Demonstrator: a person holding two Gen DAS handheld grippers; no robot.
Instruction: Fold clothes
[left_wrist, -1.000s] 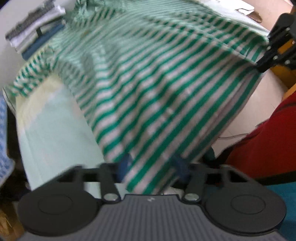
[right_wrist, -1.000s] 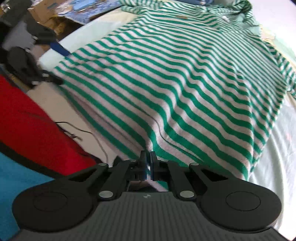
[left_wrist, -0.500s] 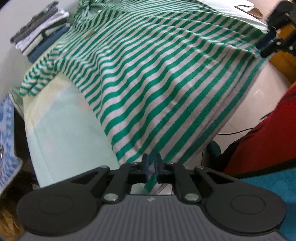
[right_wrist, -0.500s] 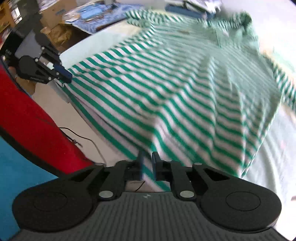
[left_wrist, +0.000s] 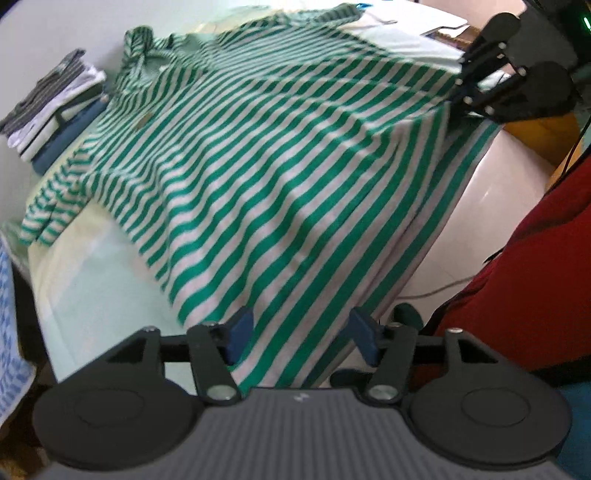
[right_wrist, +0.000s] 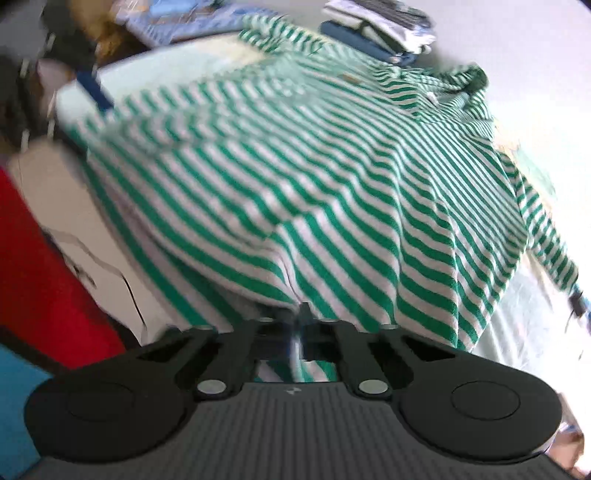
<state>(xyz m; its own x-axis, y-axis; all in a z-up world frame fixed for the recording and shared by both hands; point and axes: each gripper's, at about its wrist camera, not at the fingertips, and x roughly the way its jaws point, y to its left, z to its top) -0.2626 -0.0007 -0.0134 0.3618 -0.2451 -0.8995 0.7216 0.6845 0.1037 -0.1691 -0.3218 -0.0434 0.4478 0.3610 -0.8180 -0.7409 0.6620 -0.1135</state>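
Pinching the striped shirt (right_wrist: 332, 192), the right gripper (right_wrist: 301, 325) contrasts with the spread, empty left gripper (left_wrist: 301, 332).

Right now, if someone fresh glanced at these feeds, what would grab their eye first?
The green-and-white striped shirt fills both views, spread over the pale table with its hem hanging off the near edge. The left claw stands open around that hem, while the right claw is shut on it. A stack of folded clothes sits at the far corner, beside the shirt's collar.
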